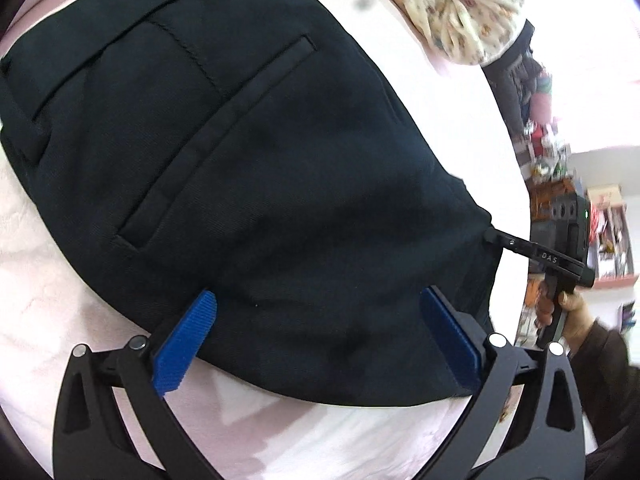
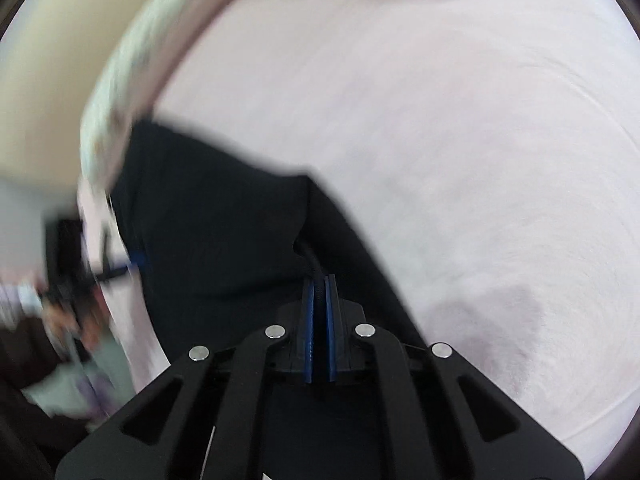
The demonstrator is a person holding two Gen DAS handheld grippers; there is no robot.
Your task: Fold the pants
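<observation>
Dark navy pants lie on a pale pink bedsheet, back pockets up, waistband toward the upper left. My left gripper is open, its blue pads spread over the near edge of the pants, holding nothing. My right gripper is shut on a corner of the pants; dark fabric is pinched between its blue pads. It also shows in the left wrist view, clamping the right corner of the pants. The right wrist view is motion-blurred.
A floral-print quilt lies bunched at the top right of the bed. Beyond the bed's right edge stand cluttered shelves. The pink sheet stretches wide to the right of the pants.
</observation>
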